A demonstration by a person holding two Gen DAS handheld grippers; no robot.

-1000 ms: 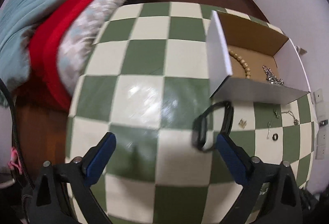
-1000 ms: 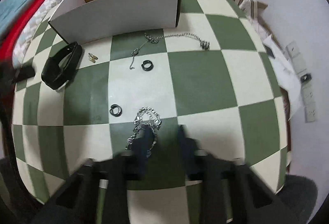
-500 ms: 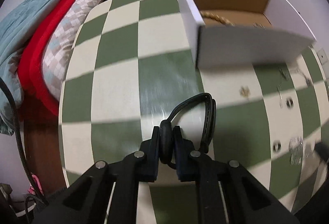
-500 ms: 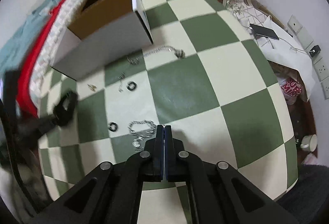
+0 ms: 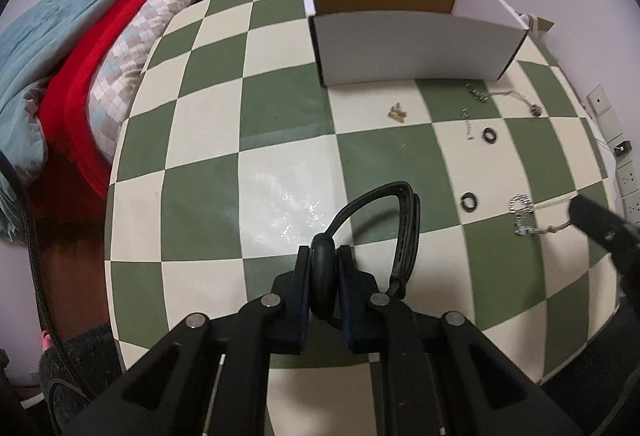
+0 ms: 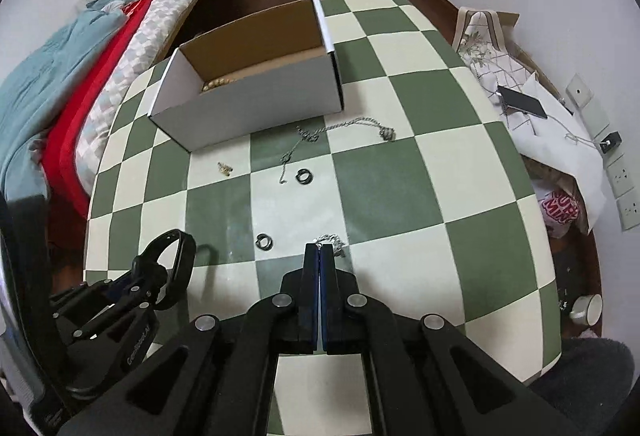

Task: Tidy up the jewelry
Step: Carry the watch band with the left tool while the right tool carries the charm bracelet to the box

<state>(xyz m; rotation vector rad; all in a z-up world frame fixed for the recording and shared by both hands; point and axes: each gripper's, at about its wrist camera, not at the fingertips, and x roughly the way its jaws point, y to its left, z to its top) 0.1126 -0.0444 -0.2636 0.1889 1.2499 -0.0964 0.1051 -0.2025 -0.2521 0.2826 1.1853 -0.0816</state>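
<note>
black wristband (image 5: 394,220) being pinched at its thick end between the blue pads (image 5: 301,290) of the left gripper (image 5: 324,288), loop standing up and reaching forward over the checkered table (image 5: 208,140), appearing raised a little off the surface in the right wrist view (image 6: 176,264). left gripper angling forward and down toward the table's near edge, arms spreading back toward the camera. silver chain bracelet (image 5: 522,214) hanging partly lifted, one strand pulled taut toward the right gripper (image 5: 576,210) coming in from the right side; seen from its own camera, right gripper (image 6: 319,252) closing tight with fingers pressed together, a bit of the chain (image 6: 332,240) caught at the tips and the rest bunching just beyond. right gripper pointing forward and slightly down over a green square, sitting to the right of the left one. two small black rings (image 6: 264,241) (image 6: 305,176) lying flat on the table, one just left of the bracelet, the other farther ahead beside a thin silver necklace (image 6: 340,128) trailing in front of the box. tiny gold piece (image 6: 225,168) resting near the box's front wall. white cardboard box (image 6: 256,104) standing open at the far side, wooden beads (image 6: 218,82) showing inside along its left end. bedding (image 6: 80,68) piling beyond the table's left edge.
</note>
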